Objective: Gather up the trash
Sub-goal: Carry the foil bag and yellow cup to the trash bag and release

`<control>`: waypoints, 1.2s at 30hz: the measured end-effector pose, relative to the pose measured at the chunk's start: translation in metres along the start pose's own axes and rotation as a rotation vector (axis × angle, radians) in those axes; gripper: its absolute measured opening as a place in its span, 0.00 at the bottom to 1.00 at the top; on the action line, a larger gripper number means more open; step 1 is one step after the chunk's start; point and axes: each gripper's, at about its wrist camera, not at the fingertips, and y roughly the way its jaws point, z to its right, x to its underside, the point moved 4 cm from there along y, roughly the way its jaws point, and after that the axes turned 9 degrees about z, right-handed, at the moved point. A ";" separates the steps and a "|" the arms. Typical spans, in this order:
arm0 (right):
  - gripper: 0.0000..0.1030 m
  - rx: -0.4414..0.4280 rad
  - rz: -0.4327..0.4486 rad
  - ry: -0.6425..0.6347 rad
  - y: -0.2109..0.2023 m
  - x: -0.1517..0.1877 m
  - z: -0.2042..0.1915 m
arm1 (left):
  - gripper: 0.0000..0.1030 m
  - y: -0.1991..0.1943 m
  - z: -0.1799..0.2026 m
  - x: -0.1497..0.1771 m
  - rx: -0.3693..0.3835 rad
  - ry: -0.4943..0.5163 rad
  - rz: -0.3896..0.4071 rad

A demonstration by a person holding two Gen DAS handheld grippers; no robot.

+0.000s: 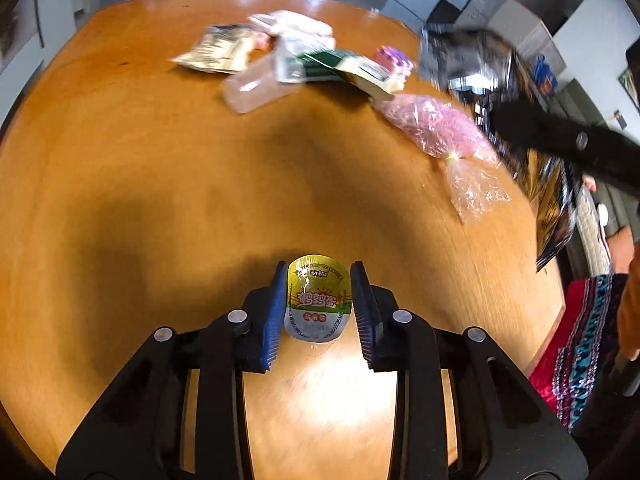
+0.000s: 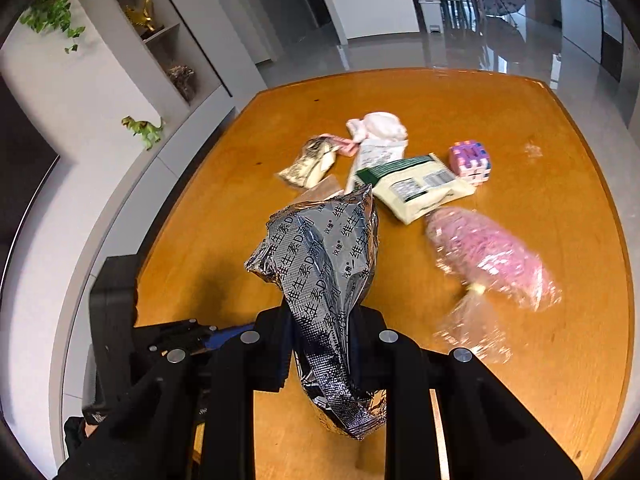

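In the left wrist view my left gripper (image 1: 319, 280) has its blue-padded jaws around a small sealed snack cup (image 1: 318, 298) with a yellow-green foil lid; a slight gap shows on the right side. In the right wrist view my right gripper (image 2: 322, 320) is shut on a crumpled silver foil bag (image 2: 320, 256) and holds it above the wooden table (image 2: 560, 184). The same bag (image 1: 464, 56) shows at the right of the left view. Further trash lies at the far side: a pink plastic bag (image 2: 488, 252), a green-white pouch (image 2: 420, 188), a beige wrapper (image 2: 308, 162) and a white tissue wad (image 2: 380, 126).
A pink-purple cube (image 2: 470, 160) sits beside the pouch. A clear plastic cup (image 1: 252, 88) lies on its side. White shelving with a toy dinosaur (image 2: 144, 128) stands left of the table. A patterned red cloth (image 1: 580, 344) is off the table's right edge.
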 end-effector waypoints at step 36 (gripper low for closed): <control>0.23 -0.554 -0.401 -0.508 0.086 0.223 -0.431 | 0.30 -0.321 -0.295 0.288 -0.562 -0.575 0.299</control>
